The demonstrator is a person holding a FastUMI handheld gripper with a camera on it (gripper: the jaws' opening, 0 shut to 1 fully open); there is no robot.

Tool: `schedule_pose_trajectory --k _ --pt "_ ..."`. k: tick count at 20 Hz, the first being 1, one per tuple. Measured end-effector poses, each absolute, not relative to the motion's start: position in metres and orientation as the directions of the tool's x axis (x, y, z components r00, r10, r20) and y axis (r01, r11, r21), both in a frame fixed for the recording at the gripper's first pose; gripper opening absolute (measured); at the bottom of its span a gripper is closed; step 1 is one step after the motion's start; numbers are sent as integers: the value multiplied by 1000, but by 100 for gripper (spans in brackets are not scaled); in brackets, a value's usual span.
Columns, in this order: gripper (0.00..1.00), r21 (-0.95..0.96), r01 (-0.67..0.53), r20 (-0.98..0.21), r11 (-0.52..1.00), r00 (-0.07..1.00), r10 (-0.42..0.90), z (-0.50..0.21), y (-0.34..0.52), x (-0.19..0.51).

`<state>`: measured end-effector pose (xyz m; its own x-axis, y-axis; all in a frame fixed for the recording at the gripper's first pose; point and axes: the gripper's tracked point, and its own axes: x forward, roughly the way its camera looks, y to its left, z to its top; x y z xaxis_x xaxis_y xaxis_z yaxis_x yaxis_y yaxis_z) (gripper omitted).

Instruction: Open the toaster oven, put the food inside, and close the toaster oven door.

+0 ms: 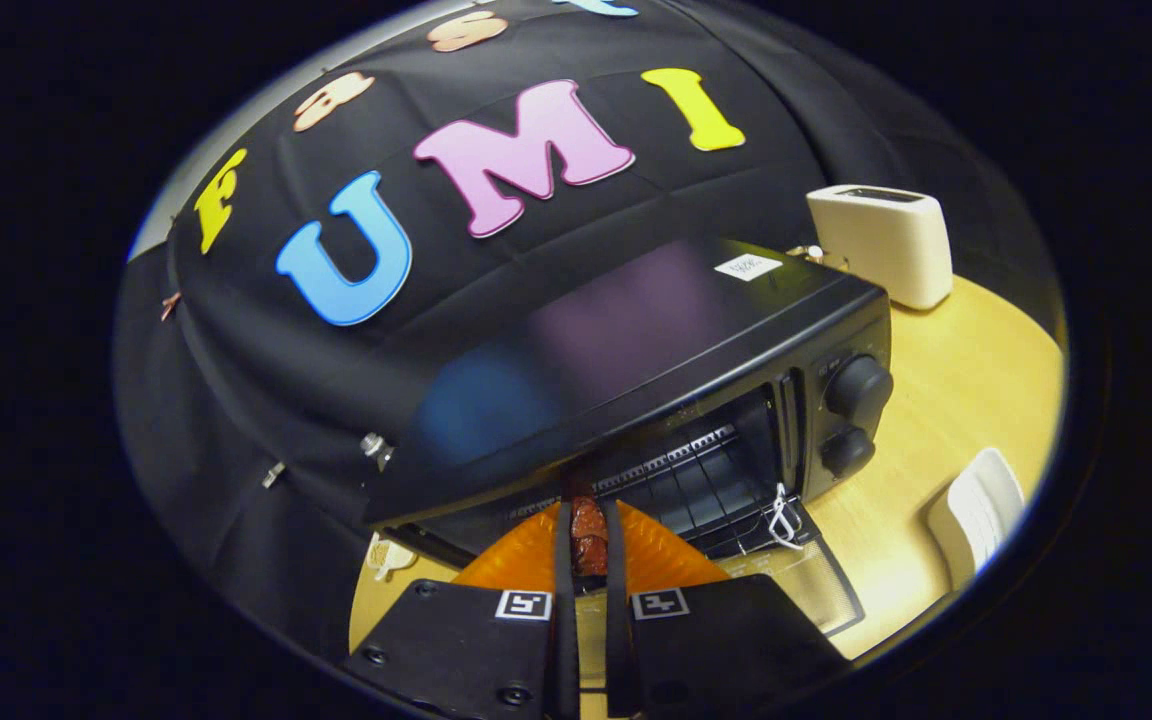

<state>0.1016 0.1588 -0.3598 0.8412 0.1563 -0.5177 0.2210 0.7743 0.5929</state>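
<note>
The toaster oven (636, 350) looks like painted black metal, and the top is glossy enough to throw back blurry colour from the wall. Its knobs (858, 388) seem to be matt black plastic, and the rack (696, 480) inside is thin bare wire with a bit of shine. The table (946, 400) is smooth pale wood, lightly satin. At its far edge the toaster (881, 245) is cream plastic, smooth and soft-sheened. The food (590, 535) pinched in the tool (588, 560) is reddish and wet-looking, sitting over something orange, ribbed and translucent (671, 555). The wall (266, 400) is matt black cloth, creased.
</note>
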Motion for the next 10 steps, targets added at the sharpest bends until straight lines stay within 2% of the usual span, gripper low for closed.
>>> schedule_pose_trajectory --k 2,5,7,10 --pt "15 611 263 -537 747 831 146 -378 155 108" --pt "17 586 251 -544 771 827 144 -391 150 115" --pt "28 496 254 -595 831 796 112 -408 143 110" --pt "52 419 208 -618 884 778 109 -418 145 109"
